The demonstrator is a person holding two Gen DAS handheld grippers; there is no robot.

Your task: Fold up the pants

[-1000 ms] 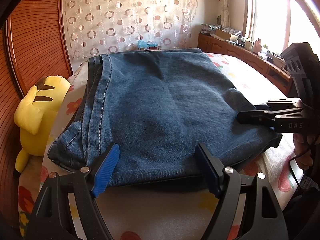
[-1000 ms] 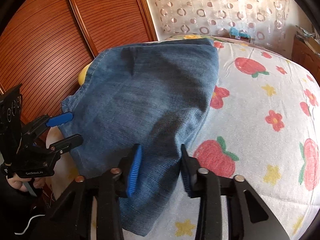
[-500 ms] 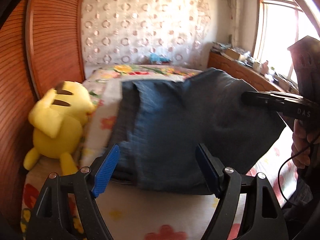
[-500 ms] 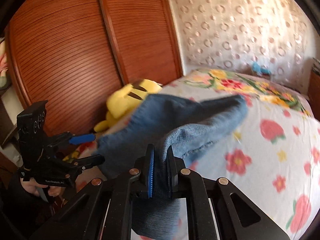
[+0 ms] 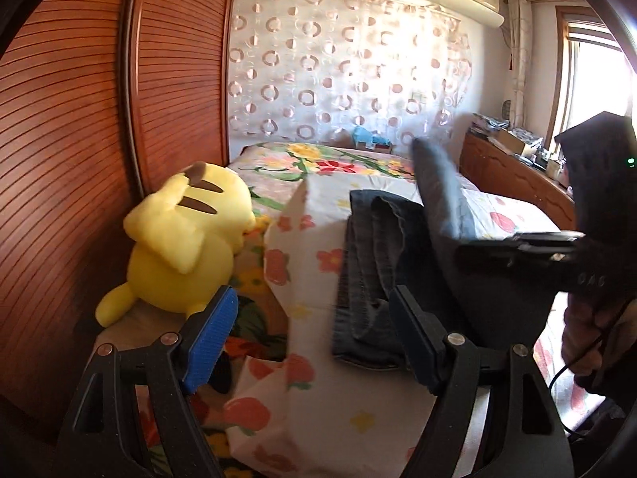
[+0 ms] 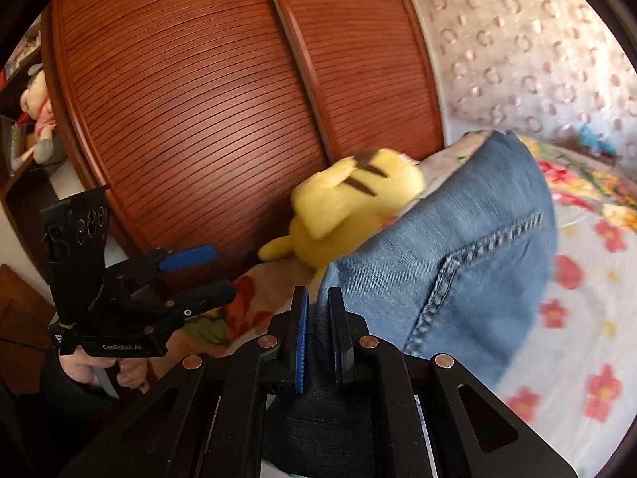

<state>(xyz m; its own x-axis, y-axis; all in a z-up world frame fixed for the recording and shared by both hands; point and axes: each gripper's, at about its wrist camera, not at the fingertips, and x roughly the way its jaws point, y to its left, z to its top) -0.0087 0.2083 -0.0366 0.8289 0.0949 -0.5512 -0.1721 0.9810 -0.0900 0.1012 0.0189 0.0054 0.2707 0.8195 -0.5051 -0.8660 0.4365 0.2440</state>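
Left wrist view shows the left tongs (image 5: 314,342) spread wide with nothing between the fingers, hanging above the near edge of the bed (image 5: 318,410). Beyond them the pants (image 5: 374,259), blue denim, lie partly on the flowered bedcover as a narrow stack of folds, while their right side is lifted off the bed and rises as a dark sheet toward the right tongs (image 5: 517,249), which enter from the right edge. A hand (image 5: 585,334) grips that tool's handle, a cable trailing below it. A yellow plush toy (image 5: 187,243) sits at the bed's left side against the slatted wooden wardrobe (image 5: 99,139). A curtain with ring patterns (image 5: 346,67) hangs behind the bed, and a window (image 5: 597,79) glows on the right.

Right wrist view looks along the right tongs (image 6: 318,338), whose blue and black pads are closed on a pinch of the denim; the cloth billows up from them, a stitched pocket seam showing, and blocks part of the plush toy (image 6: 342,211). To the left the left tongs (image 6: 203,275) stand open in the air, empty, apart from the cloth, with a hand (image 6: 99,370) under them.
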